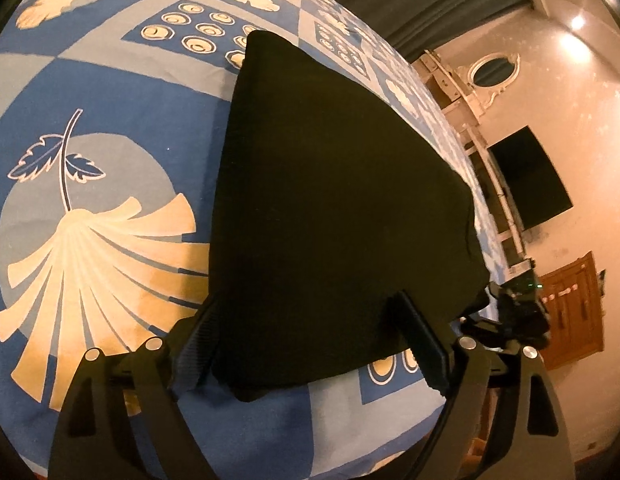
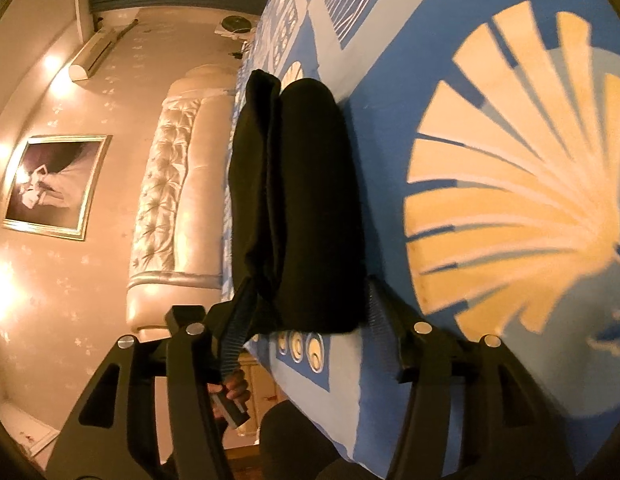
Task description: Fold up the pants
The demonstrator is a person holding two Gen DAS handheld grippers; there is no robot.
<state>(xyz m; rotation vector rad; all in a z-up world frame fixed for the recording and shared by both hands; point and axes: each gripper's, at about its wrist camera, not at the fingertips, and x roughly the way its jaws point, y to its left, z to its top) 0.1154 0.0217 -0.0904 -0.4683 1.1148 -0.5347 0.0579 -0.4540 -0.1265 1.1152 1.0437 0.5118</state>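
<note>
The black pants (image 1: pixel 334 208) lie folded into a thick bundle on the blue patterned bedspread (image 1: pixel 109 92). In the left wrist view my left gripper (image 1: pixel 310 340) has its two fingers spread wide around the near edge of the bundle, one on each side. In the right wrist view my right gripper (image 2: pixel 305 304) straddles the end of the same pants (image 2: pixel 305 200), its fingers wide apart against the two sides of the stacked layers. Neither gripper pinches the cloth shut. My right gripper also shows at the far corner of the pants in the left wrist view (image 1: pixel 510 320).
The bed edge runs close on the right in the left wrist view, with a wall, an oval mirror (image 1: pixel 494 68) and a dark screen (image 1: pixel 530 180) beyond. In the right wrist view a tufted headboard (image 2: pixel 169 184) and a framed picture (image 2: pixel 53 184) stand to the left.
</note>
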